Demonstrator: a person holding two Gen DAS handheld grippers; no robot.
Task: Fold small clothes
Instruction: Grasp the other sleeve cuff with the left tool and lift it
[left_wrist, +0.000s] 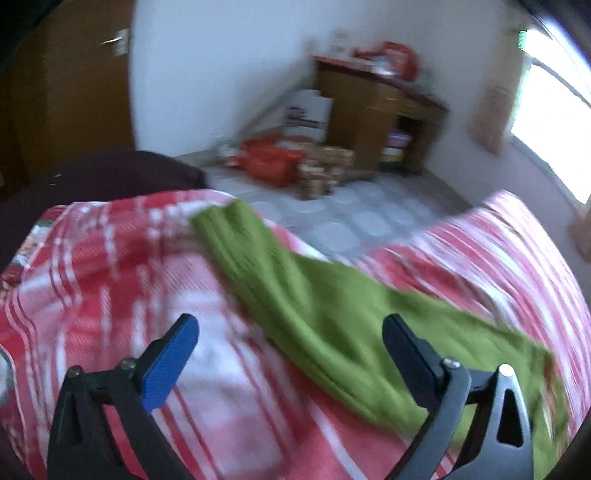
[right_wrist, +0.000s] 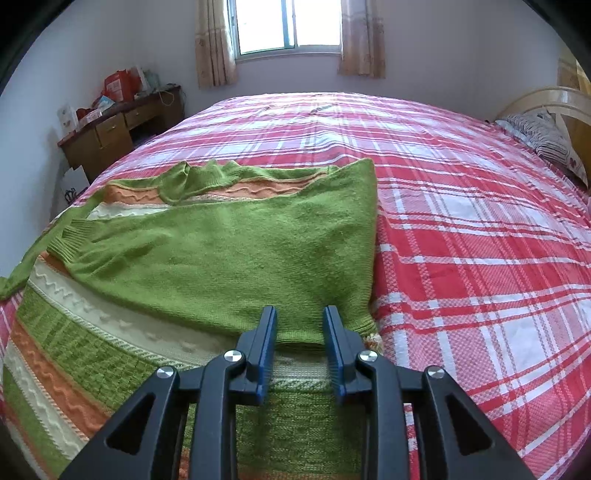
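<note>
Green knitted sweater with orange and cream stripes (right_wrist: 221, 251) on red plaid bed (right_wrist: 480, 258) looks part-folded, one sleeve (left_wrist: 236, 243) out; left gripper (left_wrist: 291, 350) jaws wide open, empty; right gripper (right_wrist: 300, 334) jaws parted over hem.

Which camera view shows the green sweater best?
The right wrist view: the green sweater lies sharp and nearly whole on the plaid bedspread, with its striped part, collar and folded-over plain side visible. The left wrist view is blurred and shows only a plain green strip of it.

sweater (right_wrist: 221, 240) on bed (right_wrist: 461, 240), left part | desk (right_wrist: 110, 129) beyond, left
</note>
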